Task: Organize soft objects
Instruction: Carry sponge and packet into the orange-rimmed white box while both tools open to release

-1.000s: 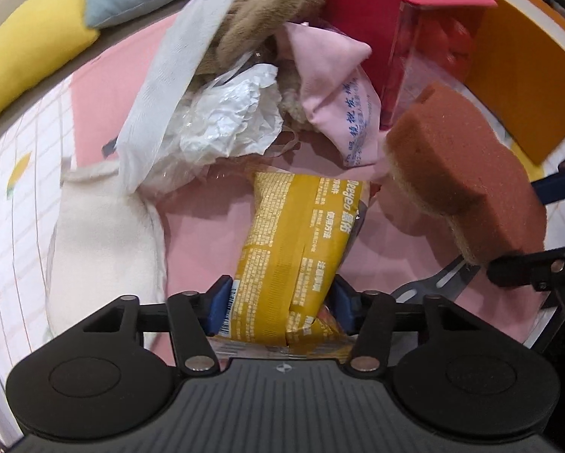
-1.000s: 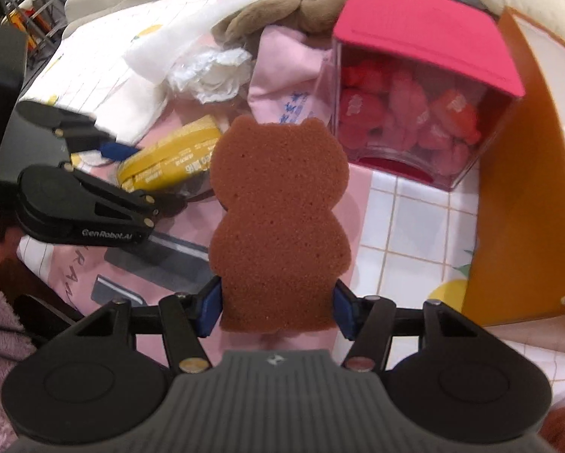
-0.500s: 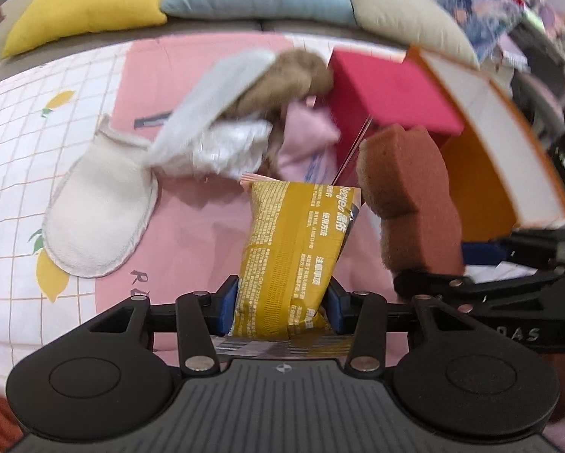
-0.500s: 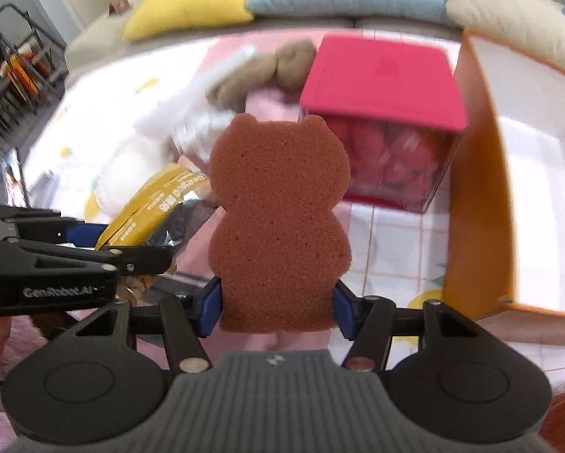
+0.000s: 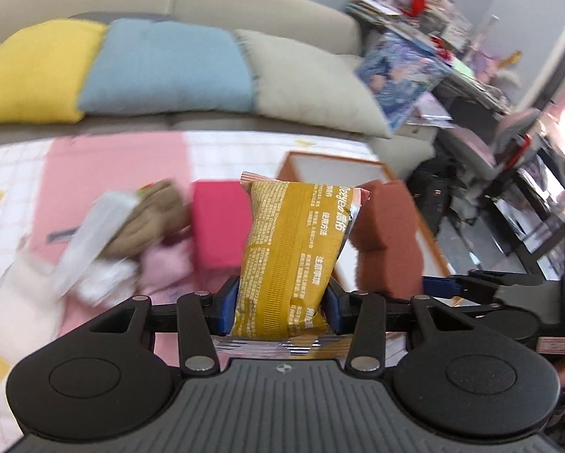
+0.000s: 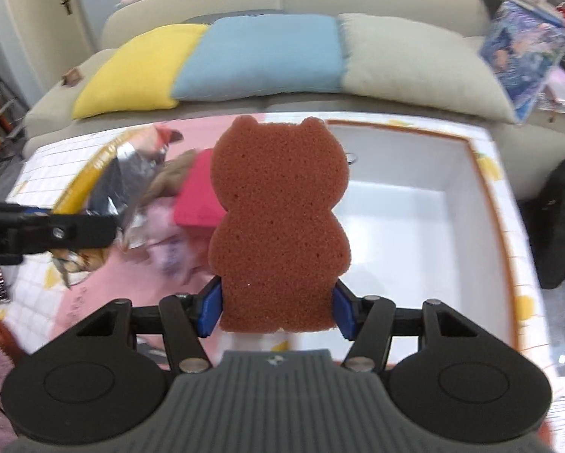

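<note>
My left gripper (image 5: 280,307) is shut on a yellow wipes packet (image 5: 293,256) and holds it upright, high above the table. My right gripper (image 6: 276,311) is shut on a brown bear-shaped sponge (image 6: 278,222), held up over the near side of an orange-rimmed white box (image 6: 414,204). The sponge also shows in the left wrist view (image 5: 388,241), just right of the packet. The packet also shows in the right wrist view (image 6: 97,177), at the left.
A pink-lidded box (image 5: 216,226) stands left of the orange-rimmed box (image 5: 335,162). A brown plush toy (image 5: 150,222), a white cloth (image 5: 86,241) and a pink cloth (image 5: 165,268) lie heaped on the pink mat. A sofa with yellow, blue and beige cushions (image 6: 259,56) runs behind.
Both grippers have risen with their loads, and the views have tilted up toward the sofa. The sponge has moved right, over the white box.
</note>
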Demonstrator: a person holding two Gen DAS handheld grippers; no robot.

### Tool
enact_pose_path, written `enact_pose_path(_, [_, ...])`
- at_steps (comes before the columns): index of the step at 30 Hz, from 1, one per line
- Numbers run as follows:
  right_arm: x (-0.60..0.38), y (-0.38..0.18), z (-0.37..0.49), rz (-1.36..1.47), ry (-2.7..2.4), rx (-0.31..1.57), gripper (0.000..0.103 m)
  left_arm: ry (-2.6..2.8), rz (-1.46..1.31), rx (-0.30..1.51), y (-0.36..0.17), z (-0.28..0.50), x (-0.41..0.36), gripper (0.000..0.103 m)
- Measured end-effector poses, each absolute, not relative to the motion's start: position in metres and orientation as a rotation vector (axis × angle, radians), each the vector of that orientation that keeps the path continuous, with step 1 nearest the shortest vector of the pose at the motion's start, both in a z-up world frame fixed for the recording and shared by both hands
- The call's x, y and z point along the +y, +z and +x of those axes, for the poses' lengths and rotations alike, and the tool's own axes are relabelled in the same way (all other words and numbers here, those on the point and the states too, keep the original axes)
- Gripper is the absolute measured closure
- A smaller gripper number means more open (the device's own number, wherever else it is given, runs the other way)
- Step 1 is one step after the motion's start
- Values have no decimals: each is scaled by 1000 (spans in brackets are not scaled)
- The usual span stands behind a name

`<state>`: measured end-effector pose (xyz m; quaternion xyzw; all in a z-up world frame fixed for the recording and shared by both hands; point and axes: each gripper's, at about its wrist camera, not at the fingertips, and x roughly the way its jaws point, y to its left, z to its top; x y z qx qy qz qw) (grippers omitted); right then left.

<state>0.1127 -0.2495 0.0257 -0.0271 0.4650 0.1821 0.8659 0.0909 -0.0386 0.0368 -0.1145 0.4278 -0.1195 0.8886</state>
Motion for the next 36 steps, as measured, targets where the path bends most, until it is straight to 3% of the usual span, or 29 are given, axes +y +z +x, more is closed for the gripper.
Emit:
enact_pose_path(8, [-306, 12, 148, -78, 243, 1082, 45, -346, -168, 940, 40, 139, -120, 52])
enact_pose_path(16, [-342, -21, 171, -101, 214, 1212, 45, -368, 11, 1101, -2, 182, -188, 52])
enact_pose_path(24, [-355, -56, 191, -60, 247, 1349, 45, -315, 179, 1213, -44, 205, -216, 52])
enact_pose_path(36, [-339, -70, 204, -185, 324, 1417, 45, -339, 252, 1259, -54, 208, -238, 52])
